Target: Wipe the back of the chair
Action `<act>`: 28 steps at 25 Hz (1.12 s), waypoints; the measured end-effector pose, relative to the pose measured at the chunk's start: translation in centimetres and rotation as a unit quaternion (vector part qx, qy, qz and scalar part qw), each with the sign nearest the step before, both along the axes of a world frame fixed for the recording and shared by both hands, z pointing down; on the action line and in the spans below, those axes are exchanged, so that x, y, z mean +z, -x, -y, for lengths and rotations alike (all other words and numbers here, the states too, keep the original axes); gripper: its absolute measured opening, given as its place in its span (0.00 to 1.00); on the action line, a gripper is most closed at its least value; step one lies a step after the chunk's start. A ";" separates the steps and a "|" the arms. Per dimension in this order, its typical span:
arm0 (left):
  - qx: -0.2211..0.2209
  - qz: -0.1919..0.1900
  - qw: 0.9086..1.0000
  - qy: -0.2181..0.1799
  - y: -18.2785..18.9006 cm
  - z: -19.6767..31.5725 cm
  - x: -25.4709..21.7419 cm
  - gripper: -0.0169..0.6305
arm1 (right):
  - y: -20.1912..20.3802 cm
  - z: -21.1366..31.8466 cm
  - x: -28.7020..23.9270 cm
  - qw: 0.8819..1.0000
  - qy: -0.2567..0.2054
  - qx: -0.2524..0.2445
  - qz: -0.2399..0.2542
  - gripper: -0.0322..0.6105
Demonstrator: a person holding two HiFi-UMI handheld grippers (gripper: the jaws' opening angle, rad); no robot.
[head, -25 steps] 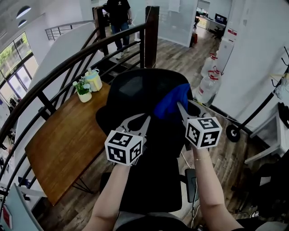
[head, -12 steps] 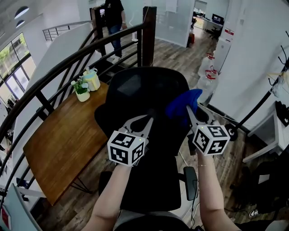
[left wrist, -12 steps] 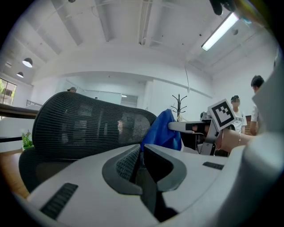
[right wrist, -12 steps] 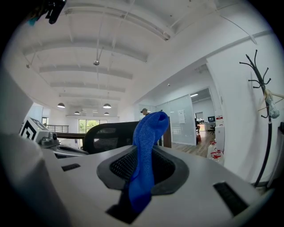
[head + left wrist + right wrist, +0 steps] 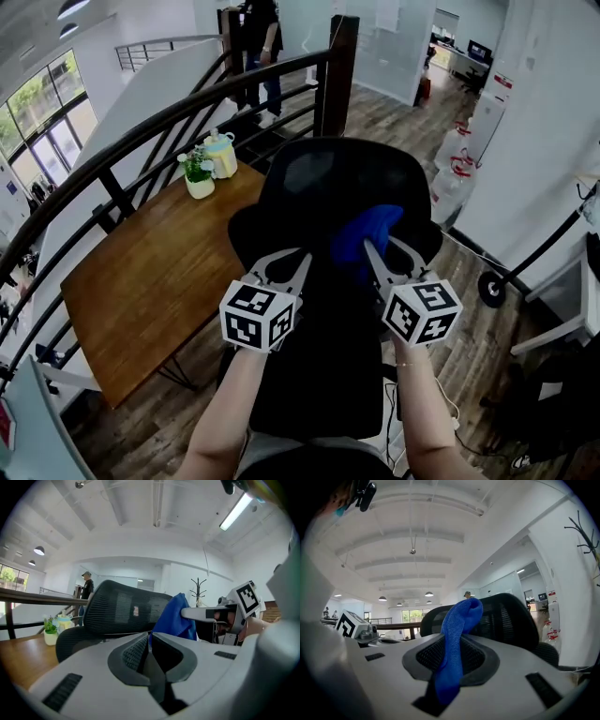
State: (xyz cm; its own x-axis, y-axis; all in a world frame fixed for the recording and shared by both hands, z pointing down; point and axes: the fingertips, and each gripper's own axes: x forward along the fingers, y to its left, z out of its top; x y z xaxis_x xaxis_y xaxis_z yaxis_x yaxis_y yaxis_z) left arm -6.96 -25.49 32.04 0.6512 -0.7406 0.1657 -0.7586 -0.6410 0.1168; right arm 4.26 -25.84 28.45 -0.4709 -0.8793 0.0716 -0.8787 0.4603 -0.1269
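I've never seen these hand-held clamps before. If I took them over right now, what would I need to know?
Left gripper: jaws together, nothing in them, held near the chair.
Right gripper: shut on the blue cloth, raised at the black mesh chair back.
Done: cloth is in hand; how much has been wiped can't be told.
Left: rub the cloth across the chair back.

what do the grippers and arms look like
The left gripper and right gripper have pale grey curved fingers with black textured pads. Each carries a white cube printed with black square markers. No sleeves show on the forearms.
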 end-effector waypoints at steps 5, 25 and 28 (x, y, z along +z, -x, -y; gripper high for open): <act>-0.048 0.003 0.999 0.018 4.6 -0.6 1.7 0.08 | 6.3 -0.1 2.0 0.997 0.017 -0.069 -0.008 0.19; -0.181 0.016 0.979 0.088 16.3 -0.1 8.8 0.08 | 24.4 3.5 10.1 0.946 0.060 -0.295 -0.120 0.19; -0.183 0.014 0.979 0.094 16.2 0.6 9.3 0.08 | 23.8 4.7 11.0 0.949 0.075 -0.285 -0.117 0.19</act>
State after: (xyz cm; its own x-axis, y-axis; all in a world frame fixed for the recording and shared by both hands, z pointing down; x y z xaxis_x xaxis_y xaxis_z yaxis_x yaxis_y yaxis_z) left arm -23.12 -26.07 41.38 0.3417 -0.8776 0.3363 -0.9378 -0.2954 0.1822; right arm -19.55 -30.53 39.45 -0.8221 -0.4589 0.3370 -0.5057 0.8605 -0.0618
